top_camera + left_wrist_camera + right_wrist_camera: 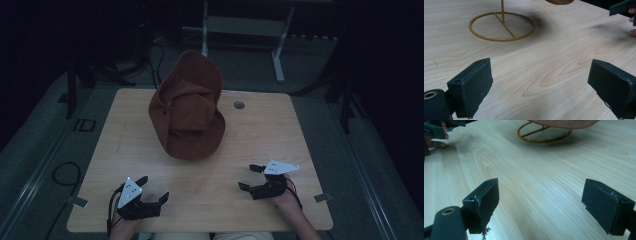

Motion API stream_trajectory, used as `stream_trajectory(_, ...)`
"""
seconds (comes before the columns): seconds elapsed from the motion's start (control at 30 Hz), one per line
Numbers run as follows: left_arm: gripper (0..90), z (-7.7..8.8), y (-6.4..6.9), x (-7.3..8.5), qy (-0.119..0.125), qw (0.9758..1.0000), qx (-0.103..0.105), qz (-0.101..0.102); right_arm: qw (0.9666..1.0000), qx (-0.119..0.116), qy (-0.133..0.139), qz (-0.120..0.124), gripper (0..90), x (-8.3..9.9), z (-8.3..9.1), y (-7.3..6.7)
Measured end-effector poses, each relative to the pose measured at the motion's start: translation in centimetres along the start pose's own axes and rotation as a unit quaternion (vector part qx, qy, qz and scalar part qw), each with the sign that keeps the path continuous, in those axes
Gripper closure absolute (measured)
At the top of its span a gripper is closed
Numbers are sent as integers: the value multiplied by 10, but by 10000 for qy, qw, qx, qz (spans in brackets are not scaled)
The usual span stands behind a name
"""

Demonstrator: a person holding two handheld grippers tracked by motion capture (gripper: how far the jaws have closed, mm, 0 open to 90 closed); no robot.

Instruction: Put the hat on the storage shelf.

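Left tongs (156, 188) spread wide, jaws well apart, nothing between them but bare wood; resting near the front left edge of the table (280, 120). Right tongs (251, 176) likewise spread wide, gripping nothing, near the front right. Brown hat (189, 112) perched at the middle of the table, toward the back, well apart from both tongs. Pale wooden top with a small round hole (239, 105) beside the hat; dim room, grey floor, a white frame (243, 25) behind. From the left gripper view, a gold wire stand (502, 25) with a ring base flat on the wood; brim edge (564, 123) above that ring in the right gripper view.
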State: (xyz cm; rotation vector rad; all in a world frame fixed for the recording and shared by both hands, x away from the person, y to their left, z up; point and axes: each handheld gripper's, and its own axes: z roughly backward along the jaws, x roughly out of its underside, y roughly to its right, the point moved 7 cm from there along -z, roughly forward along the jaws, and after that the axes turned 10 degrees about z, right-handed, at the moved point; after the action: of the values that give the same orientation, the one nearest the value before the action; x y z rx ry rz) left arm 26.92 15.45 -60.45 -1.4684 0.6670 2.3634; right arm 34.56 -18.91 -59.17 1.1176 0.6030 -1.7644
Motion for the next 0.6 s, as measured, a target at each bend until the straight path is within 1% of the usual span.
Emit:
stream_trajectory(0.1,61,0,0,0,6,10000,2,8,9999,106,-94,-5,141,10,9,1)
stream_trajectory(0.13,61,0,0,0,6,10000,2,8,9999,106,-94,-5,141,10,9,1)
stream_trajectory(0.17,61,0,0,0,8,10000,0,12,9998,176,-134,-22,141,14,14,2)
stream_trajectory(0.23,61,0,0,0,9,10000,6,11,9997,191,-134,-53,142,16,16,3)
stream_trajectory(0.27,61,0,0,0,8,10000,7,10,9995,255,-160,-59,142,20,21,4)
stream_trajectory(0.37,61,0,-1,0,11,10000,8,13,9993,307,-194,-49,142,23,24,6)
stream_trajectory(0.4,61,0,-1,0,0,10000,2,1,9991,362,-201,-80,142,25,26,9)
stream_trajectory(0.43,61,0,-1,0,-3,10000,4,1,9991,362,-201,-80,142,25,26,9)
stream_trajectory(0.47,61,0,-1,0,-5,10000,3,1,9990,374,-170,-161,142,26,27,11)
stream_trajectory(0.57,61,0,-1,1,-14,10000,-1,-13,9990,389,-162,-177,142,27,26,13)
stream_trajectory(0.6,61,0,-1,1,-16,10000,-3,-17,9989,401,-199,-149,142,28,26,13)
